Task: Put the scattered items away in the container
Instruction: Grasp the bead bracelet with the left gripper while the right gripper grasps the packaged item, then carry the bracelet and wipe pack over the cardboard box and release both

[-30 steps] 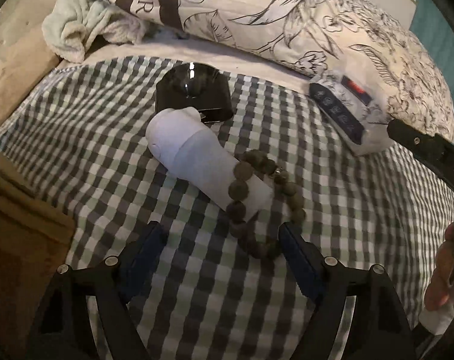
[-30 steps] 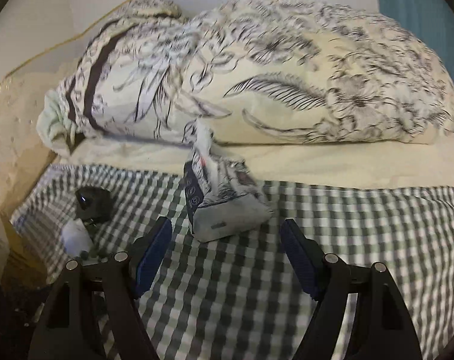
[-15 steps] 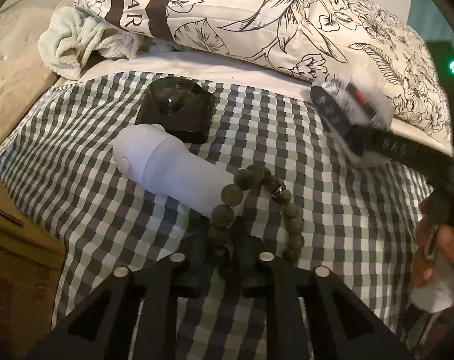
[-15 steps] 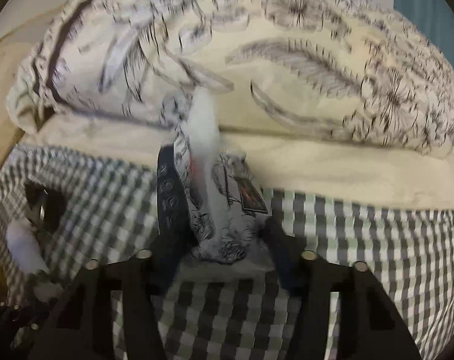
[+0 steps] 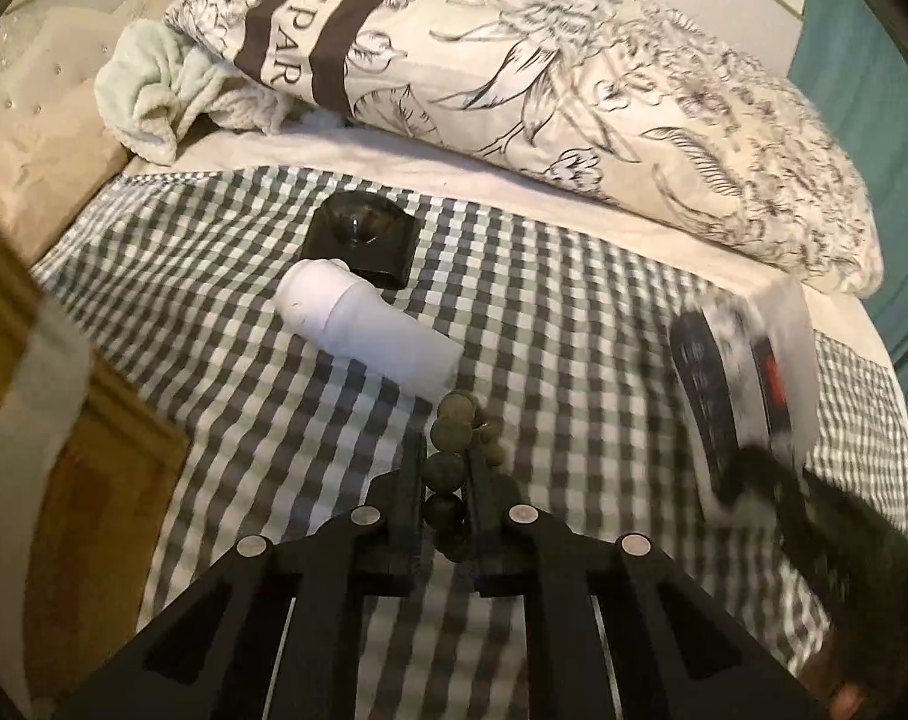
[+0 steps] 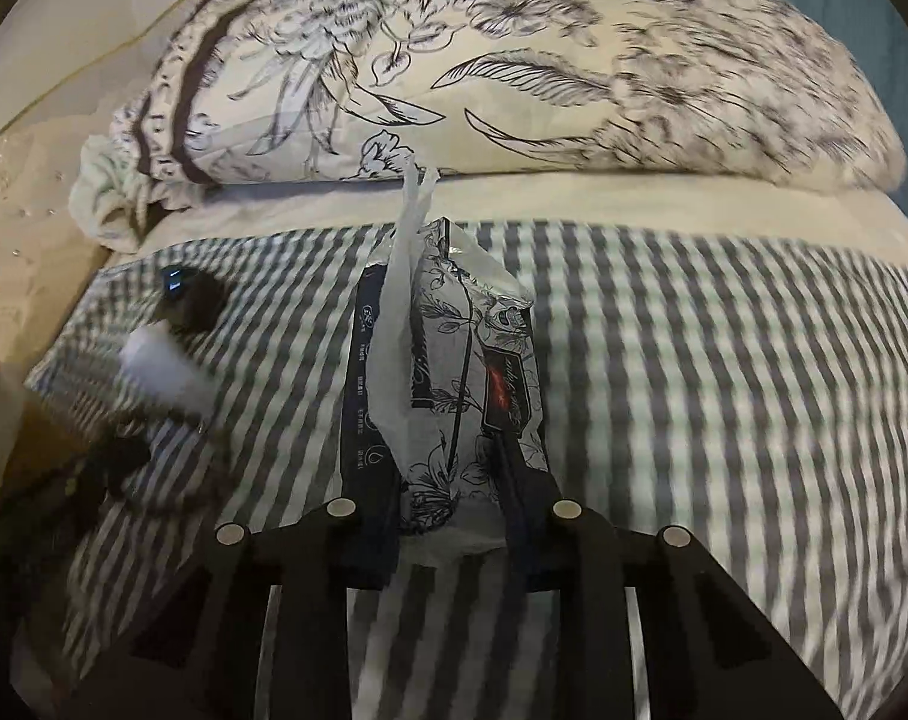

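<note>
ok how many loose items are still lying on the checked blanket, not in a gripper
2: the white bottle lying on its side mid-blanket, and the black box just behind it, touching its cap end. Others may lie out of view.

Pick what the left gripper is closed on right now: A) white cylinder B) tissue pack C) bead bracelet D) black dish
C: in the left wrist view the left gripper has its jaws shut on the bead bracelet, while the white cylinder and black dish lie on the checked cloth, and the right gripper holds the tissue pack.
</note>
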